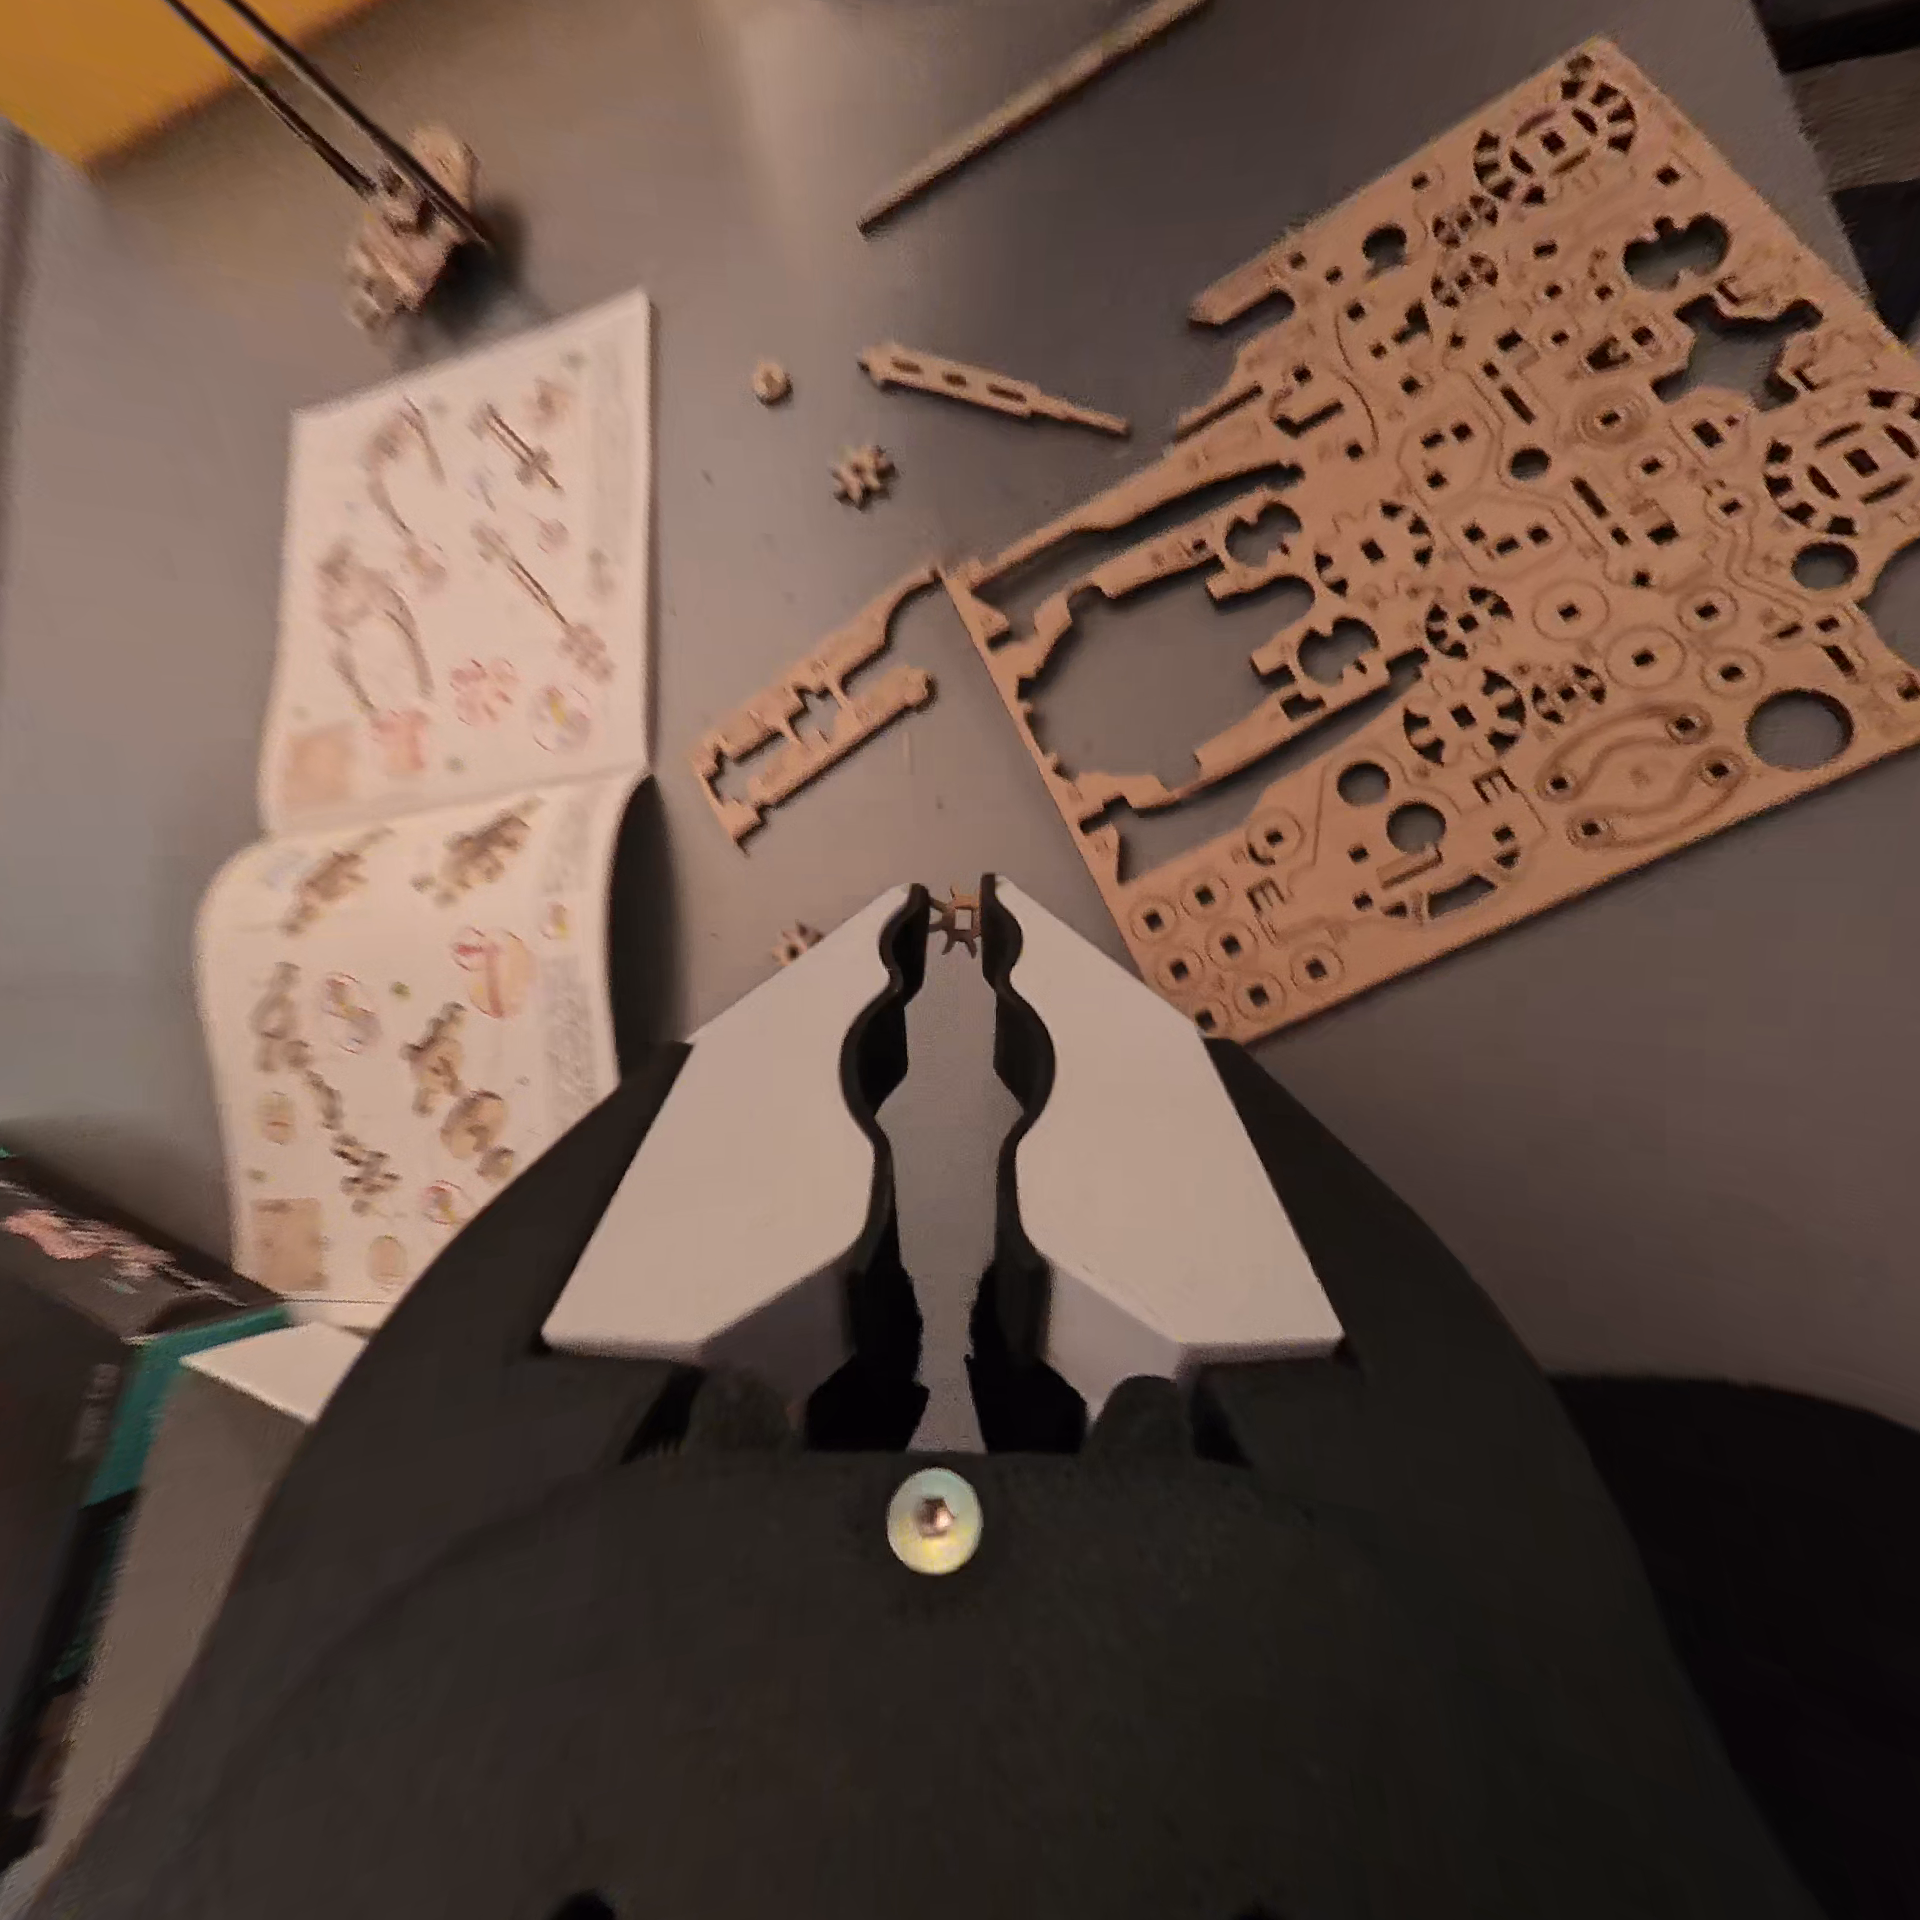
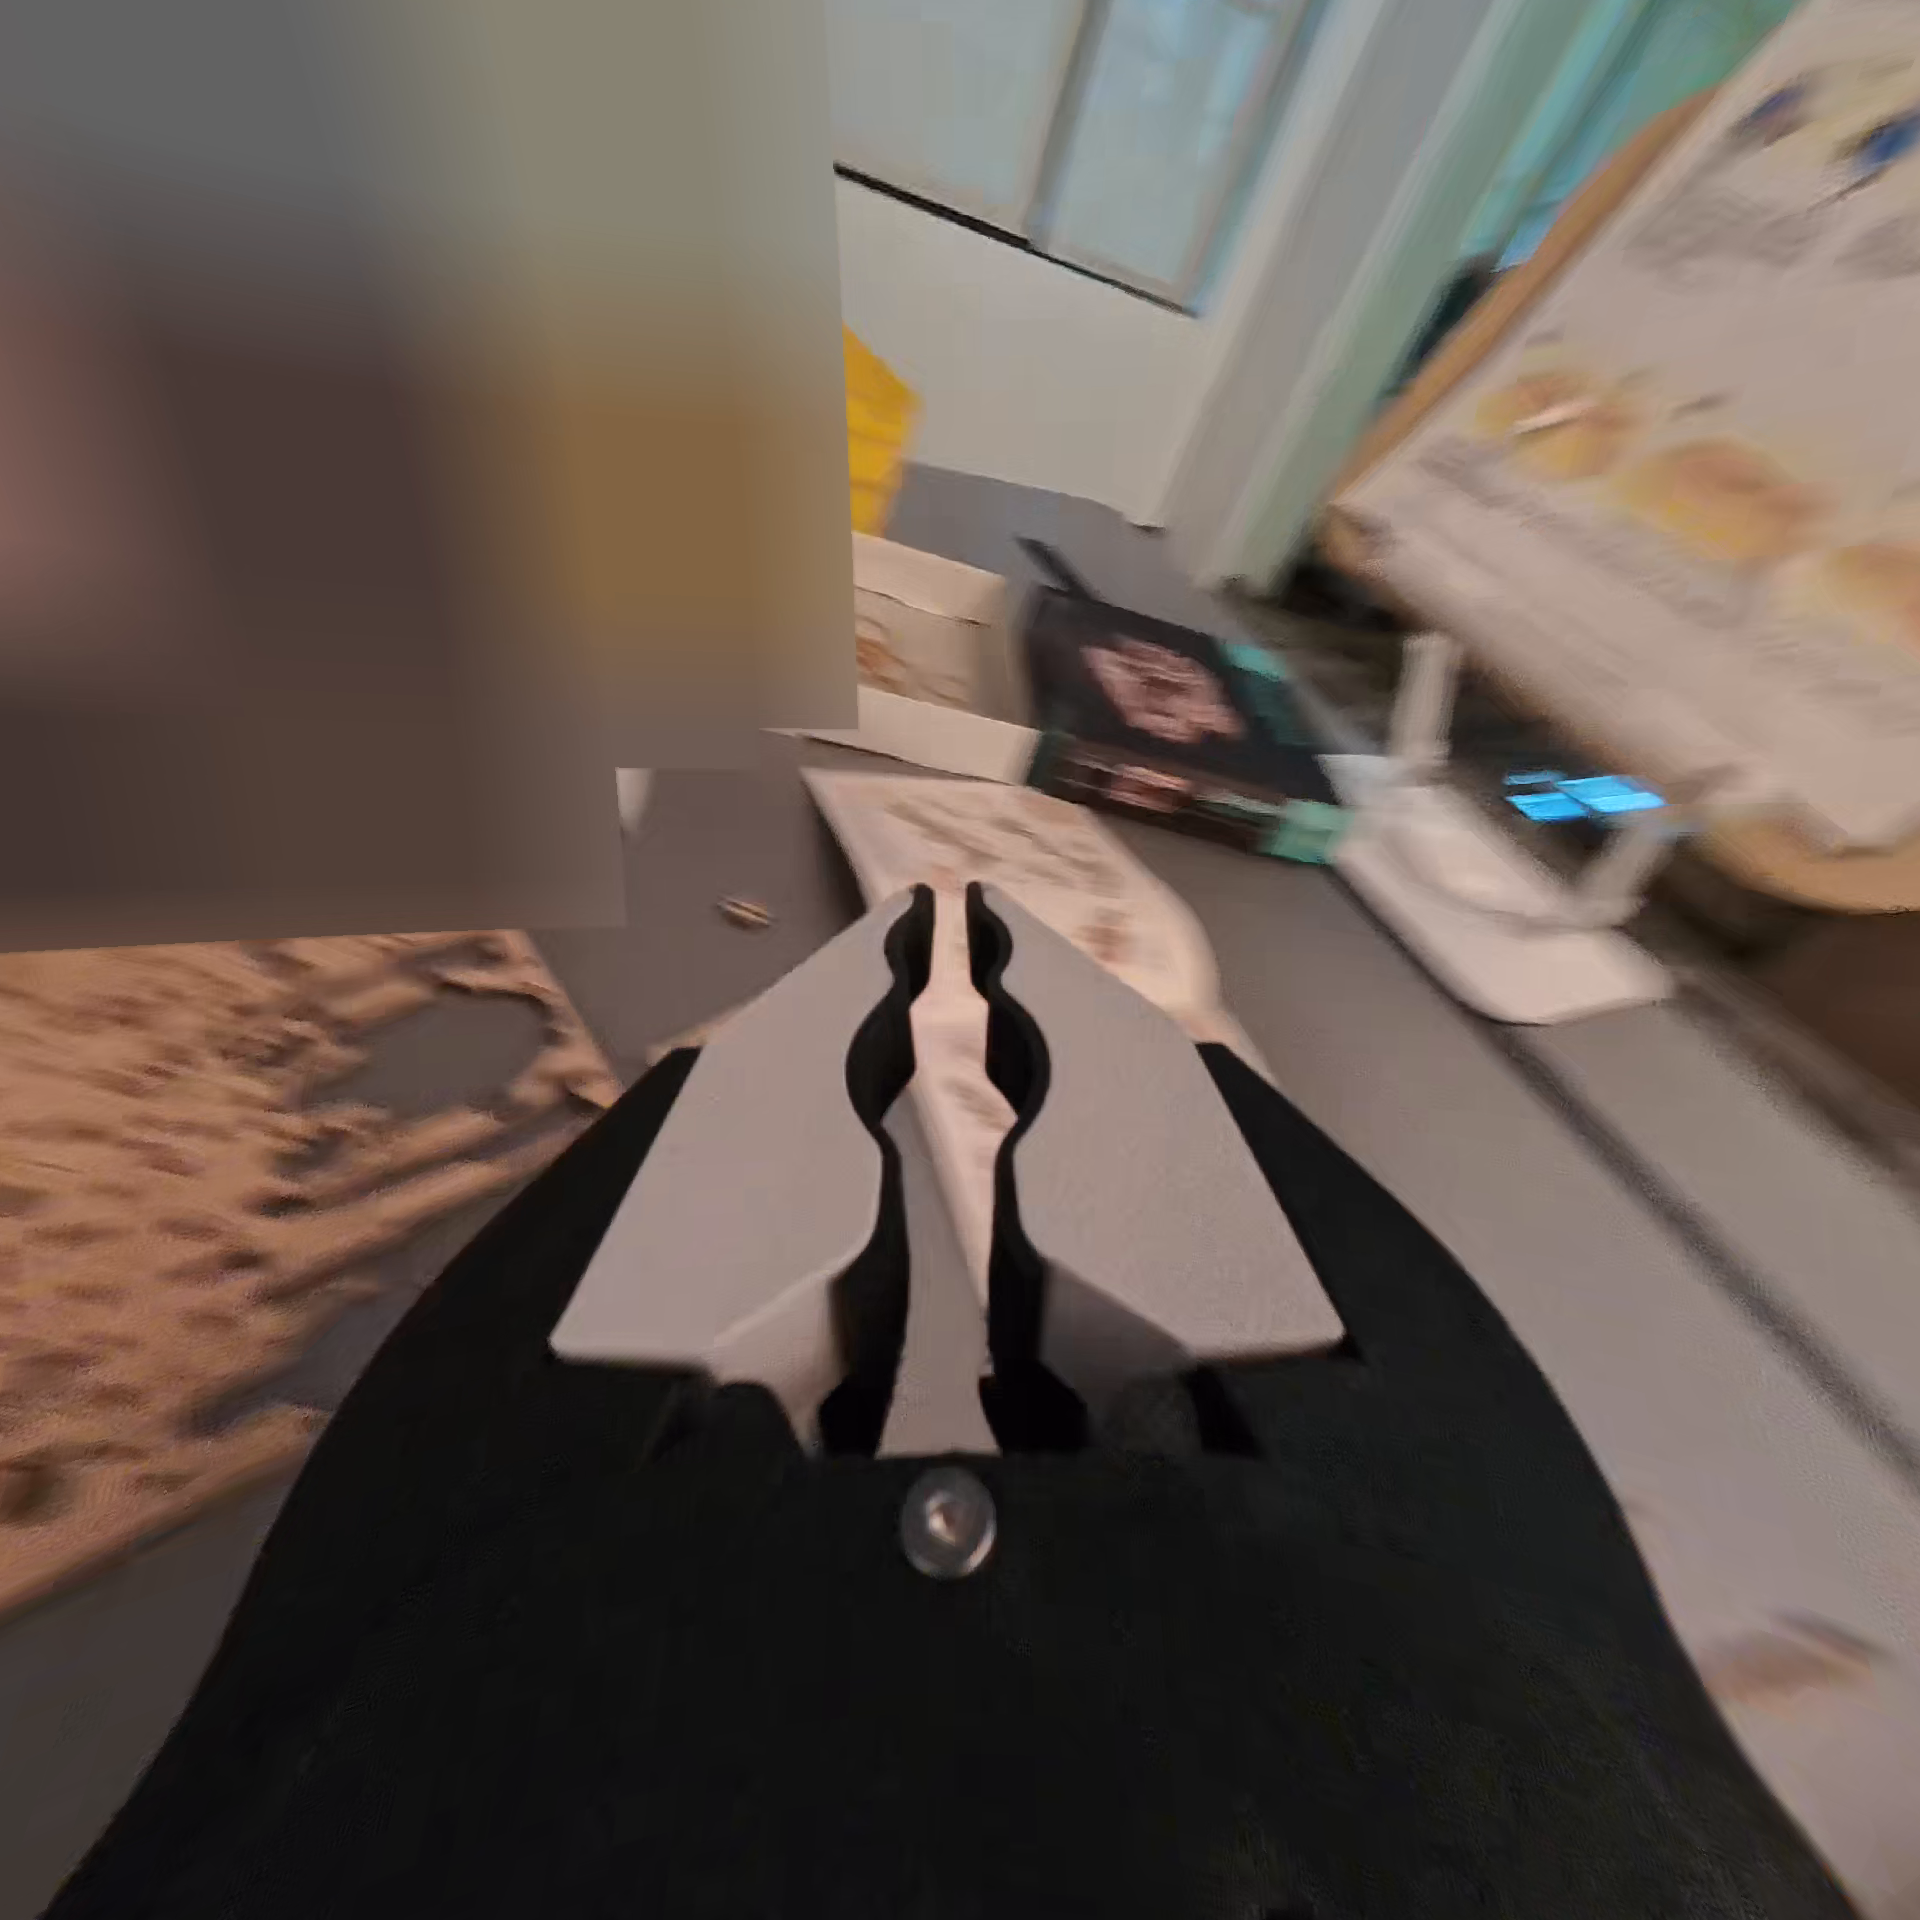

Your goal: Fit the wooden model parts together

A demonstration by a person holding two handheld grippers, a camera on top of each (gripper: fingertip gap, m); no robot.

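My left gripper (image 1: pixel 954 902) is shut on a small wooden gear (image 1: pixel 958 923), pinched at the fingertips above the grey table. The cut-out wooden parts sheet (image 1: pixel 1507 623) lies to the right, and a loose frame piece (image 1: pixel 810 717) lies just ahead. Another small gear (image 1: pixel 862 478), a tiny nut-like piece (image 1: pixel 771 382) and a slotted strip (image 1: pixel 987 390) lie farther off. A partly built wooden assembly (image 1: pixel 410 234) stands at the far left. My right gripper (image 2: pixel 948 896) is shut with nothing between its fingers, held above the table beside the blurred parts sheet (image 2: pixel 208 1143).
An open instruction booklet (image 1: pixel 447 727) lies left of the parts and also shows in the right wrist view (image 2: pixel 987 842). A dark box (image 2: pixel 1153 717) and a white stand (image 2: pixel 1507 914) sit beyond it. Thin dark rods (image 1: pixel 312 94) reach the assembly. A wooden stick (image 1: pixel 1029 104) lies far off.
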